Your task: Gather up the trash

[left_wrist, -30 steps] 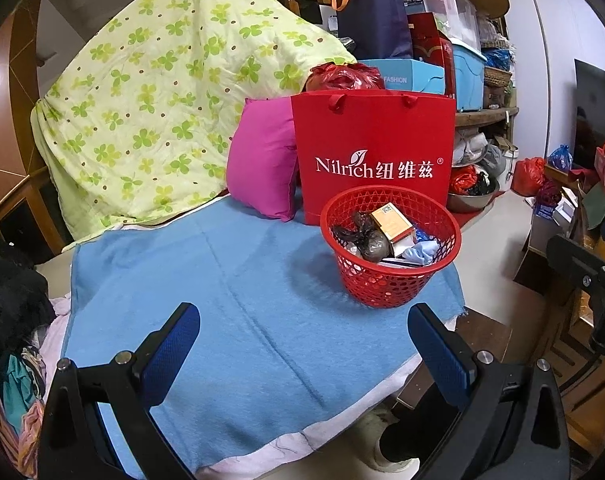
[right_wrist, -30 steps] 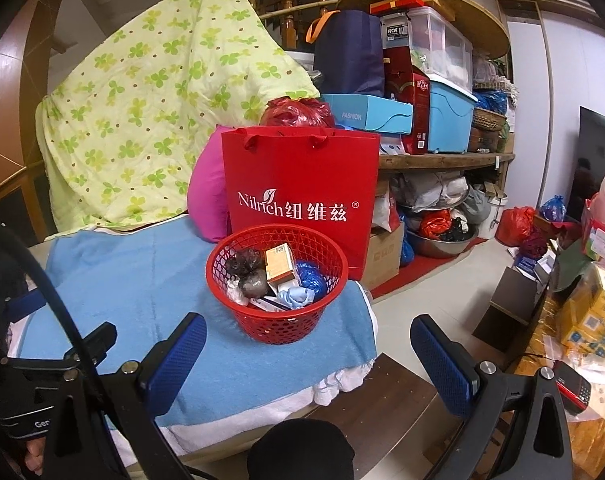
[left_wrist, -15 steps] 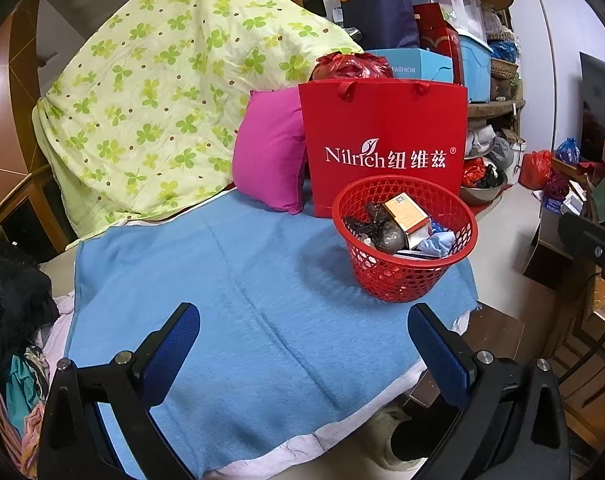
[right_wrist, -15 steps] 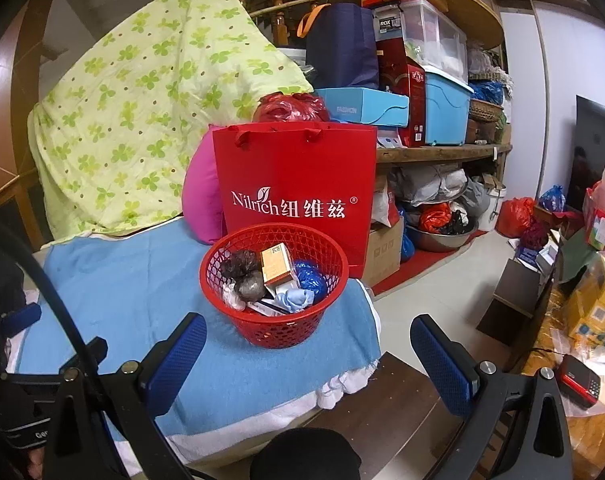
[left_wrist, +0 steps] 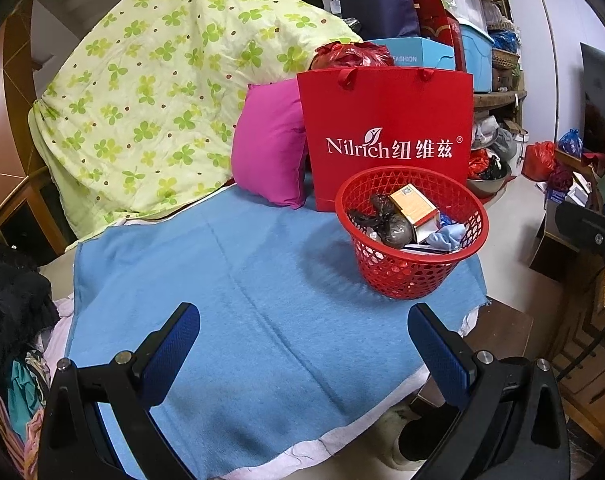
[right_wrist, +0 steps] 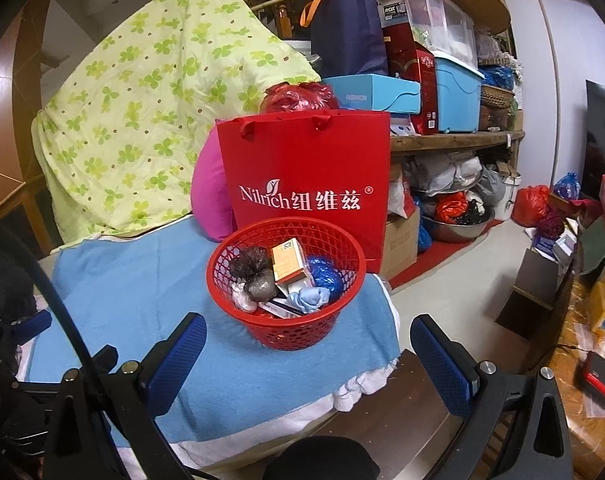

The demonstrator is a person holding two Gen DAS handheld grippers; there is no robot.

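Observation:
A red mesh basket (left_wrist: 402, 276) (right_wrist: 294, 332) stands on the blue blanket (left_wrist: 222, 300) (right_wrist: 134, 288) near its right edge. It holds an orange box (left_wrist: 413, 203) (right_wrist: 288, 260), a dark tied bag (left_wrist: 388, 224) (right_wrist: 256, 274), blue plastic (right_wrist: 324, 274) and crumpled paper. My left gripper (left_wrist: 302, 344) is open and empty, low over the blanket, short of the basket. My right gripper (right_wrist: 308, 350) is open and empty, just in front of the basket.
A red Nilrich paper bag (left_wrist: 386, 132) (right_wrist: 306, 184) stands behind the basket, beside a pink cushion (left_wrist: 270, 144). A green flowered quilt (left_wrist: 162, 80) drapes at the back. Cluttered shelves (right_wrist: 442, 80) and floor bags are to the right. Dark clothes (left_wrist: 10, 300) lie left.
Both grippers have shifted slightly, and the basket now sits a little farther right in the left wrist view. Both stay open and empty.

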